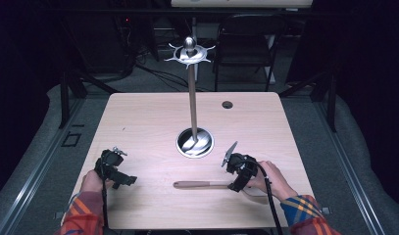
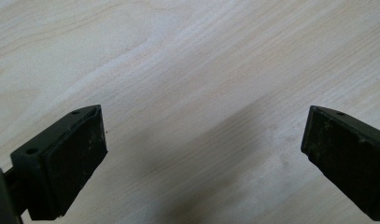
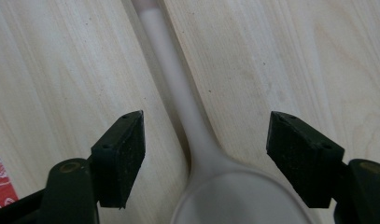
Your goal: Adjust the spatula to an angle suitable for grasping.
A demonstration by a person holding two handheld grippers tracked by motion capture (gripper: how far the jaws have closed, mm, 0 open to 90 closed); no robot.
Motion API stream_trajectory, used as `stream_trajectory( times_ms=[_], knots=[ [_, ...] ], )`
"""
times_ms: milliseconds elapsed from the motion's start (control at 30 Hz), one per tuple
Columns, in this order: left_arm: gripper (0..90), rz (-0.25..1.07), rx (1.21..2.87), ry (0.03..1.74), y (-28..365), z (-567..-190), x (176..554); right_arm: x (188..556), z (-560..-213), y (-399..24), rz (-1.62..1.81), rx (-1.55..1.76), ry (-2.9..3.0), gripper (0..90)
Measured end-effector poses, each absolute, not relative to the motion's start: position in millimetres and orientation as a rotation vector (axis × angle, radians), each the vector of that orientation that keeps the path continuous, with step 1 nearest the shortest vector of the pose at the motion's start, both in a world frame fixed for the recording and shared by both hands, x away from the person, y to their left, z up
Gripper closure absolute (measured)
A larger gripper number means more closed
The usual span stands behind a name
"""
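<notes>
A pale long-handled spoon (image 1: 202, 185) lies flat near the table's front edge, handle pointing left. In the right gripper view its handle (image 3: 176, 88) runs away from me and its bowl (image 3: 234, 196) sits at the bottom. My right gripper (image 3: 206, 154) straddles the spoon's neck with both pads clear of it, so it is open; in the high view the right gripper (image 1: 235, 187) sits over the spoon's right end. My left gripper (image 2: 201, 154) stands wide open over bare wood, and it (image 1: 126, 181) rests at the front left. A metal stand (image 1: 192, 98) with hooked arms on top rises from a round base (image 1: 194, 143).
The light wooden table (image 1: 138, 117) has a small round hole (image 1: 227, 105) at the back right. A dark chair (image 1: 246, 44) and cables stand beyond the far edge. Dark floor borders both sides of the table.
</notes>
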State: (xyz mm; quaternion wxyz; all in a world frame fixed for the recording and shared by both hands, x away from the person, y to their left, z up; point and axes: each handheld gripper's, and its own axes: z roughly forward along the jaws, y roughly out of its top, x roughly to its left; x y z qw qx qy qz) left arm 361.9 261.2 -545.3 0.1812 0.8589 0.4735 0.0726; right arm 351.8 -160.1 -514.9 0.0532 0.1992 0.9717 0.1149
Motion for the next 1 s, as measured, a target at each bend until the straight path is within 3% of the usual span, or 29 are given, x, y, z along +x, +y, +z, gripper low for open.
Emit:
stream_trajectory(
  times_ms=[167, 200, 500, 1000],
  knots=[
    [0.0, 0.202, 2.433, 1.331, 262, -546, 363, 354, -517, -154, 0.336, 0.576, 2.971, 37.0],
    [0.0, 0.203, 2.434, 1.328, 262, -546, 364, 355, -518, -150, 0.314, 0.549, 2.980, 44.5],
    [0.0, 0.198, 2.447, 1.324, 262, -546, 365, 355, -526, -139, 0.237, 0.433, 3.005, 59.0],
    [0.0, 0.202, 2.465, 1.315, 261, -547, 365, 354, -536, -120, 0.113, 0.276, 3.013, 70.1]
  ],
)
